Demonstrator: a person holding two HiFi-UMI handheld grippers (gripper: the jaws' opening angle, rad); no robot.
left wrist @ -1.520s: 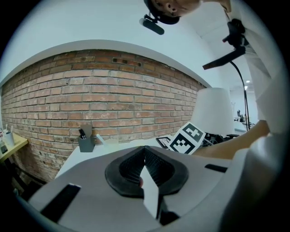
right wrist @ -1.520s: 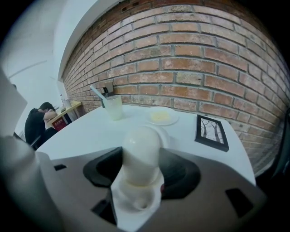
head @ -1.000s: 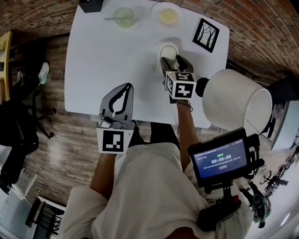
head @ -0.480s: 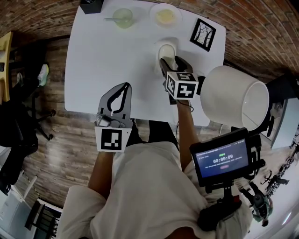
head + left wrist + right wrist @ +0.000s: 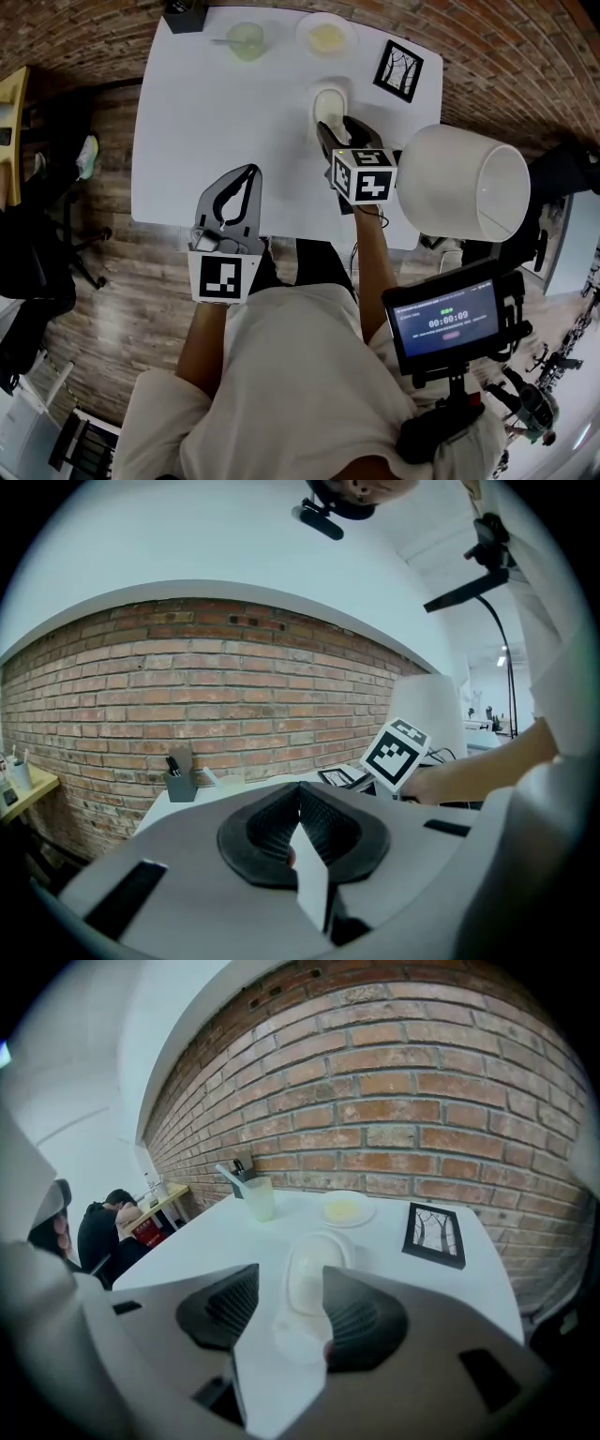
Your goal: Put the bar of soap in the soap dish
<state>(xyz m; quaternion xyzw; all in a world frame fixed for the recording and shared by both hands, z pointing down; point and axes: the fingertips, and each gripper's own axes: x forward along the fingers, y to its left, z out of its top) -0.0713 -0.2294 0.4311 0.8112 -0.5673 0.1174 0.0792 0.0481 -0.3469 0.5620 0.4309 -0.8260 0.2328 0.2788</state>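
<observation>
Holding your right claw point(image 5: 339, 129) low over the desk point(image 5: 216, 112), you have its jaws spread wide, and they grip nothing. In the right gripper view the claw point(image 5: 298, 1321) frames the dish point(image 5: 330, 1241) straight ahead at 12 o'clock, and the gap between the jaws is about as wide as the dish. The soap point(image 5: 305, 1279) lies inside the dish as a pale bar with its long side running away from you. A soft pale blur sits lower between the jaws, and I cannot tell what it is.

From the head view the dish point(image 5: 317, 94) sits just beyond the jaw tips, close to them. Whether they touch its near rim I cannot tell. The soap point(image 5: 330, 105) rests in the dish, clear of both jaws.

Your left claw point(image 5: 246, 178) hangs over the near edge of the desk, at about 8 o'clock from the dish and well apart from it. In the left gripper view its jaws point(image 5: 300, 817) are pressed together with nothing between them.

From the dish, a cup point(image 5: 246, 39) stands at 10 o'clock, a plate point(image 5: 326, 36) at 12 o'clock and a framed picture point(image 5: 397, 69) at 2 o'clock. A lamp point(image 5: 459, 183) stands at 4 o'clock of your right claw.
</observation>
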